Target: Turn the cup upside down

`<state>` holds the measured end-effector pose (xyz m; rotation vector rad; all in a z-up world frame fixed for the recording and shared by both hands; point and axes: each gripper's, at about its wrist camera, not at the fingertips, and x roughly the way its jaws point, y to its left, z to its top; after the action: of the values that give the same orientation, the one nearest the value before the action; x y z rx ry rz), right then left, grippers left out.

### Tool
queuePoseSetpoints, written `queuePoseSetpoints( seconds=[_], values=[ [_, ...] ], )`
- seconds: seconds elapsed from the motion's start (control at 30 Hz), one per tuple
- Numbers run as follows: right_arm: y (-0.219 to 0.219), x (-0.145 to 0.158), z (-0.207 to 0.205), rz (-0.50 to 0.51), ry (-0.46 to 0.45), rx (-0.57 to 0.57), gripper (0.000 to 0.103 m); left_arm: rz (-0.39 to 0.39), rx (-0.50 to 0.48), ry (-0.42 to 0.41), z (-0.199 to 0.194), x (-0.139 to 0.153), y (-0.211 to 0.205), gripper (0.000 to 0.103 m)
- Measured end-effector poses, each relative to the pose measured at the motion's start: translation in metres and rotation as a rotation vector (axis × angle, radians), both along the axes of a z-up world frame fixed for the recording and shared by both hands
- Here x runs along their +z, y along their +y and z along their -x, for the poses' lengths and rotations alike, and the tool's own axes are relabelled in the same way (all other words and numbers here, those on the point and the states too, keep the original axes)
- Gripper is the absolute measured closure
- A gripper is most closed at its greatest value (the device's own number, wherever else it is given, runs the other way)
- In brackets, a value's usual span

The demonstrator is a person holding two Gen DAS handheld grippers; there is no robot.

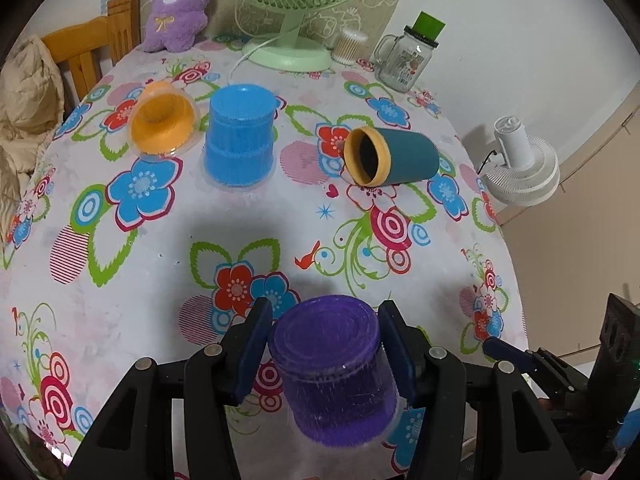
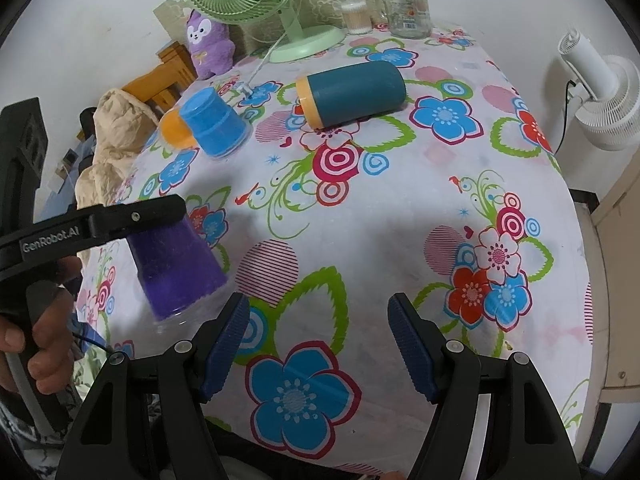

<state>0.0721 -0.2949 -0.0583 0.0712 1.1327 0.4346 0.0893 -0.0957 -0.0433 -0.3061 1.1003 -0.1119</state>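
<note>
A purple cup (image 1: 334, 368) stands upside down, base up, between the fingers of my left gripper (image 1: 324, 356), which is shut on its sides low over the table's near edge. It also shows in the right wrist view (image 2: 176, 268), with the left gripper's finger (image 2: 136, 216) across its top. My right gripper (image 2: 318, 344) is open and empty over the floral tablecloth (image 2: 360, 220). A blue cup (image 1: 240, 136) stands upside down. An orange cup (image 1: 162, 120) and a teal cup with an orange rim (image 1: 390, 156) lie on their sides.
A green fan (image 1: 292, 8), a purple plush toy (image 1: 182, 4), a jar of cotton swabs (image 1: 350, 46) and a glass mug jar (image 1: 406, 60) stand along the table's far edge. A white fan (image 1: 520, 168) hangs on the right wall. A wooden chair (image 1: 92, 44) stands at the left.
</note>
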Motion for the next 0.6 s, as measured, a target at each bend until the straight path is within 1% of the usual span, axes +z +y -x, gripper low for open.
queuePoseSetpoints(
  seconds=[0.47, 0.6],
  values=[
    [0.004, 0.004, 0.009, 0.003, -0.013, 0.010, 0.029, -0.019, -0.006, -0.086, 0.016, 0.032, -0.003, 0.047],
    [0.004, 0.005, 0.012, 0.004, -0.014, 0.013, 0.029, -0.023, -0.009, -0.085, 0.018, 0.033, -0.004, 0.047]
  ],
)
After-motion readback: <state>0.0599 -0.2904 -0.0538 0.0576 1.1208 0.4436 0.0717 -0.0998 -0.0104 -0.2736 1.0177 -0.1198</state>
